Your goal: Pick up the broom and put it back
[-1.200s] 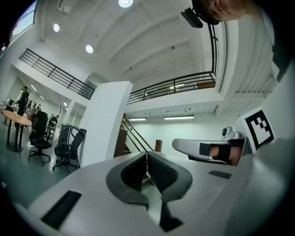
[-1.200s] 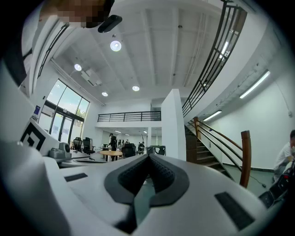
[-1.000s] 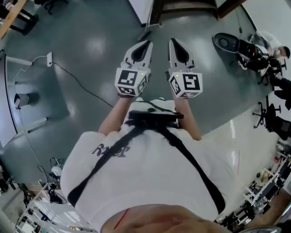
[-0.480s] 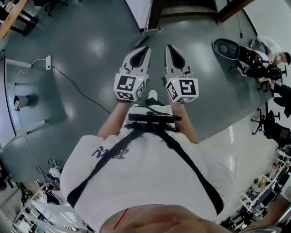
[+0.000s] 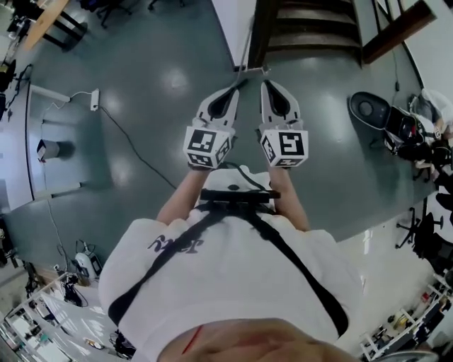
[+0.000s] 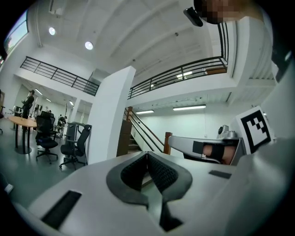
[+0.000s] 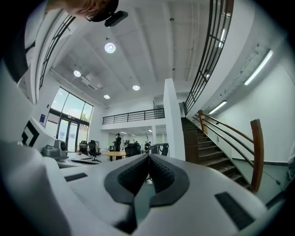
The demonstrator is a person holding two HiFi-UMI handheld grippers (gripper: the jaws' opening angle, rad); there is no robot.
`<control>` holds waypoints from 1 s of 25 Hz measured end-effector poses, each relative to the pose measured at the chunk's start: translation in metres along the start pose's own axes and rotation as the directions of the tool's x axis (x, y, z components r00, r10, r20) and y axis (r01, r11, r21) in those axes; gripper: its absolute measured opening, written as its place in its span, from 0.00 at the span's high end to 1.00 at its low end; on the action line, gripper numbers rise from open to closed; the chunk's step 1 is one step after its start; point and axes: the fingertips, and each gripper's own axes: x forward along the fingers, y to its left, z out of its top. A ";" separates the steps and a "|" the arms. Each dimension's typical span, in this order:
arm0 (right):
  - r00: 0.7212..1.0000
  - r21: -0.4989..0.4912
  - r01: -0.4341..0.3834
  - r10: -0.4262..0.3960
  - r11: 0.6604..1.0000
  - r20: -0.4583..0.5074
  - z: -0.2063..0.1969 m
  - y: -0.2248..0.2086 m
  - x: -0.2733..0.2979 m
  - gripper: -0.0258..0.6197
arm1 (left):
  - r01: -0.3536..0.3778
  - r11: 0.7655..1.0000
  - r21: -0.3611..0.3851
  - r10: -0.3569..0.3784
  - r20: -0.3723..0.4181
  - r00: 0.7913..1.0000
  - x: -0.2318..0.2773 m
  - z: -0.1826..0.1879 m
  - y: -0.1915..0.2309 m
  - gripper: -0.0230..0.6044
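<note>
Both grippers are held out level, side by side and just apart, in front of the person's white shirt [image 5: 233, 283]. The left gripper [image 5: 232, 89] has its jaws pressed together with nothing between them. The right gripper [image 5: 268, 85] is the same, with its pads meeting and nothing held.

Straight ahead of them stands the corner of a white pillar [image 5: 230, 21], with the dark staircase [image 5: 304, 32] against its right side. At the pillar's foot, just past the left gripper's tips, a thin dark stick lies slantwise on the grey floor [image 5: 156, 78]. It may be the broom [image 5: 241, 80], but it is too small to tell for certain, and neither gripper view shows it.

To the left the floor lies open as far as a black cable [image 5: 127, 134] that runs across it from a white socket block [image 5: 94, 100]. Rightward, a round black base [image 5: 368, 107] sits near the grey floor's edge, where paler flooring [image 5: 368, 240] begins. In the left gripper view, office chairs [image 6: 73, 143] stand well left of the pillar.
</note>
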 end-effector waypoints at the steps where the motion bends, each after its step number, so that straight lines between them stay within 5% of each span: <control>1: 1.000 0.008 -0.012 0.012 1.000 -0.005 -0.003 0.003 0.007 0.95 | -0.007 1.000 0.000 0.007 -0.007 1.000 0.002 -0.001 0.005 0.94; 7: 0.999 0.027 -0.026 0.027 0.999 -0.031 -0.021 -0.001 0.051 0.95 | -0.003 1.000 -0.013 0.003 -0.029 1.000 0.035 -0.007 0.035 0.94; 25: 0.982 -0.038 0.161 -0.164 0.986 -0.090 -0.037 -0.086 0.246 0.95 | 0.136 0.991 0.000 -0.136 0.038 0.990 0.202 0.034 0.183 0.94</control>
